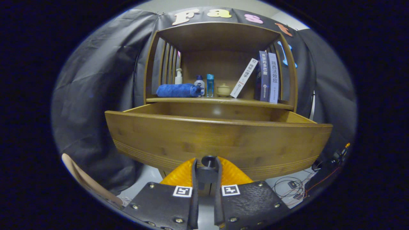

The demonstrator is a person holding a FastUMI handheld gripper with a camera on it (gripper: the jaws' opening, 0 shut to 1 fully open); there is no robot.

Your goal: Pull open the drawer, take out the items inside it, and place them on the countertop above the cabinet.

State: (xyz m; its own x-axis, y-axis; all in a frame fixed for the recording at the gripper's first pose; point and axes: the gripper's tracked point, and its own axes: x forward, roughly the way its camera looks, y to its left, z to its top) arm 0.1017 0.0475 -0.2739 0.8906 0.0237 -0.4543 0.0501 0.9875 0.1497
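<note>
the fingers (193,179) are closed in on the small dark knob (208,161) at the bottom of the drawer front, one on each side of its stem, so the gripper (207,174) is clamped on it, and the wooden drawer (217,140) stands pulled well out from the cabinet, its front panel looming just ahead and above the fingers. the drawer's inside is hidden behind that front (only the top of the back wall and the side rims show), so i cannot tell what items lie in it or how many. above it the countertop (220,101) already carries a rolled blue towel (177,90), a pump bottle (178,77), two small bottles (210,85), a little lidded pot (223,90) and three books (265,76), one leaning against the others, which leaves bare wood mostly along the front edge. my judgement is that the opening step is about done and the next move is to let go and reach up over the front panel. the risks: pulling further could draw the drawer off its runners or tip the cabinet forward; letting go while tugging could jerk the gripper back; lifting too early could catch the fingers under the panel's lower edge; and setting items down on that crowded shelf could knock over the bottles or the leaning book
</note>
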